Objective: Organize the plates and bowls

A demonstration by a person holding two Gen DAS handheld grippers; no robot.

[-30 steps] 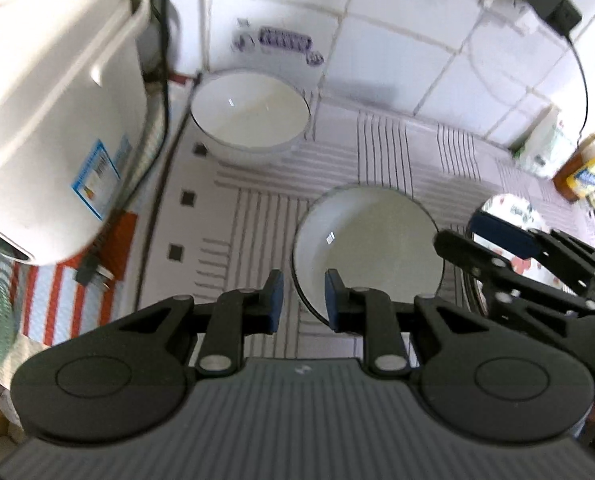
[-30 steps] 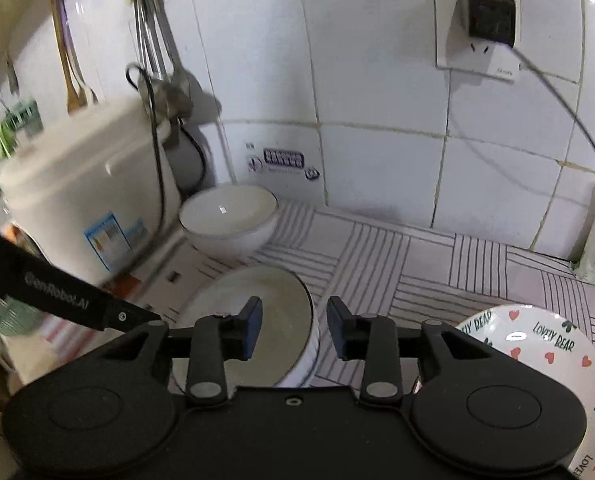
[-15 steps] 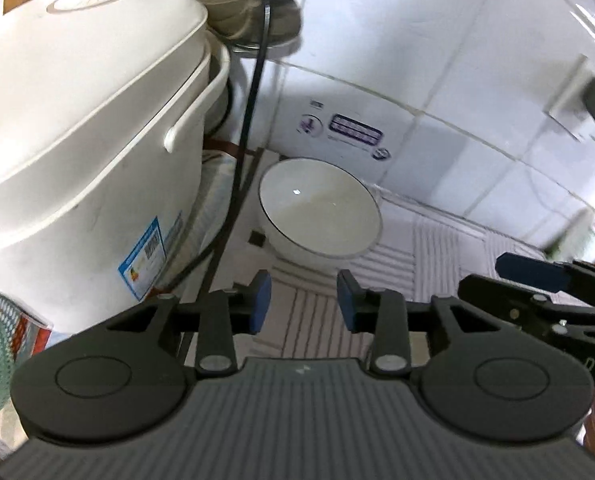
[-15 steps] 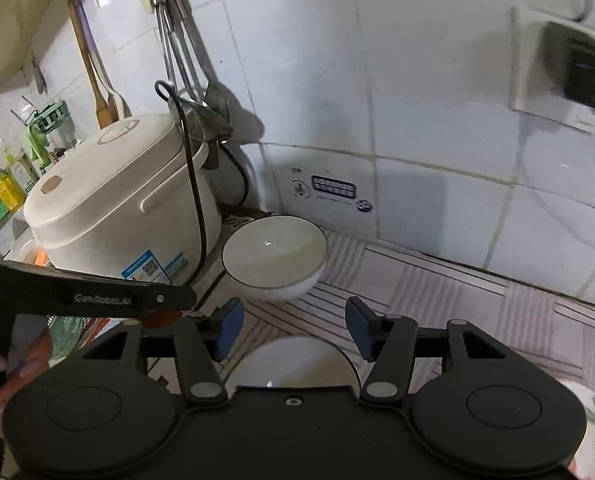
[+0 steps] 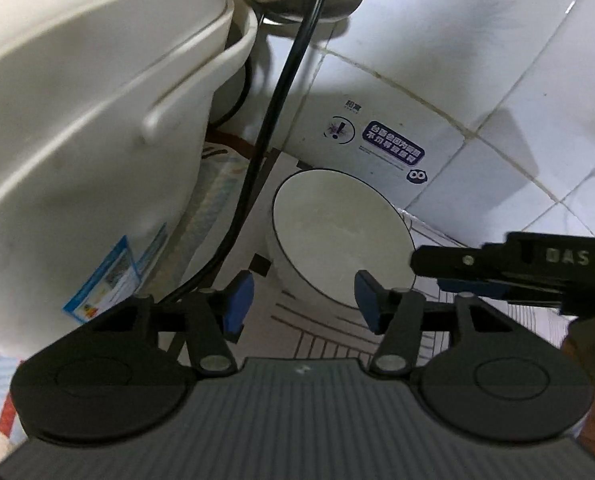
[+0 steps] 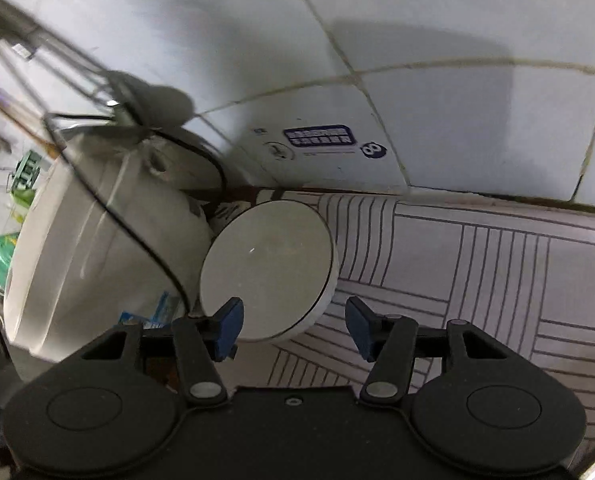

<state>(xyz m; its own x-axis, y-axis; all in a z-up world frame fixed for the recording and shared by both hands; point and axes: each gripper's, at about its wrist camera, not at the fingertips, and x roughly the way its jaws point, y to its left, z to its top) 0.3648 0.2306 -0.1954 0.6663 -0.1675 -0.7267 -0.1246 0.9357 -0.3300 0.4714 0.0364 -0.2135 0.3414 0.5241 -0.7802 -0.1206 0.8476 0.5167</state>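
Both claws are closing in on the one bowl (image 5: 339, 236), the white one with the thin dark rim, sitting on the striped mat (image 6: 477, 264) right against the tiled wall (image 6: 437, 80).

The left claw (image 5: 301, 304) is spread wide and empty. The bowl lies dead ahead of it, the near rim just beyond the blue pads (image 5: 239, 300) and roughly centred in the gap, perhaps a touch toward the right pad. Hard on its left stands the rice cooker (image 5: 77, 140), with a black cord (image 5: 265, 128) hanging down past the left pad.

The right claw (image 6: 293, 326) is released too and holds nothing. From its view the bowl sits ahead and to the left, near rim close by the left pad, with open mat ahead on the right. In the left view this claw pokes in from the right, just beside the bowl's right edge.

As I read it, the step is picking this bowl up to stack it. The left claw looks better lined up. To do it well: dip one pad inside the wall, keep the other outside, and pinch the near rim. The glazed wall will be slippery, so bite deep enough. Watch that cord on the left: snag it and the cooker gets tugged. With two claws this near, one should hang back.
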